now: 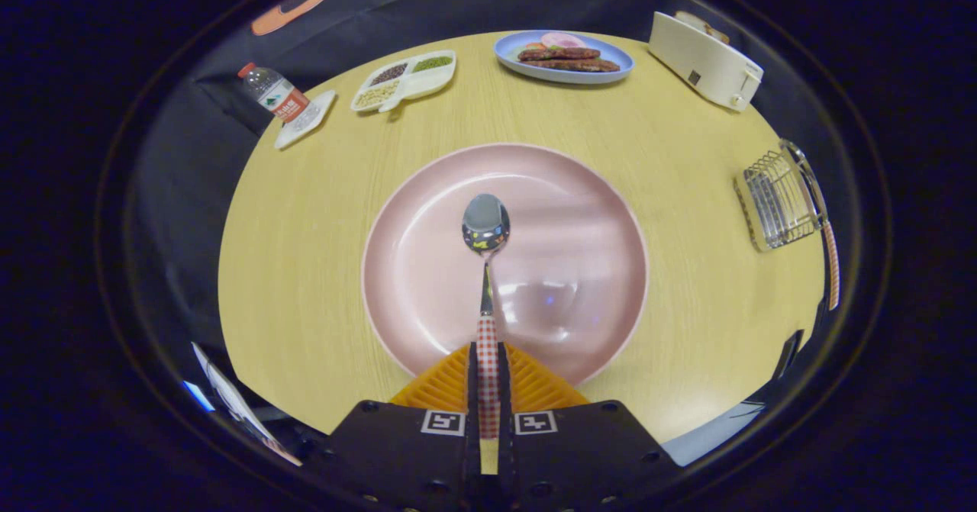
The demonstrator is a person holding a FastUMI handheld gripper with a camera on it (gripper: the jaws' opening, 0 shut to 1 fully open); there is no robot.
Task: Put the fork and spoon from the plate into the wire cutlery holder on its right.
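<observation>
My gripper (487, 359) is shut on the red-checked handle of a metal spoon (485, 226). The spoon points straight ahead from between the fingers, and its shiny bowl is over the middle of a pink plate (580, 191). The plate holds nothing else. The wire cutlery holder (778, 199) stands on the wooden table (305, 230) to the right of the plate, well beyond the fingers. A second red-checked handle (832, 264), likely the fork's, sticks out by the holder's near right side; its head is hidden.
At the far side of the table are a blue plate of food (565, 58), a white toaster (706, 62), a white divided dish of beans (404, 81) and a water bottle (273, 94) by a small white dish (305, 119).
</observation>
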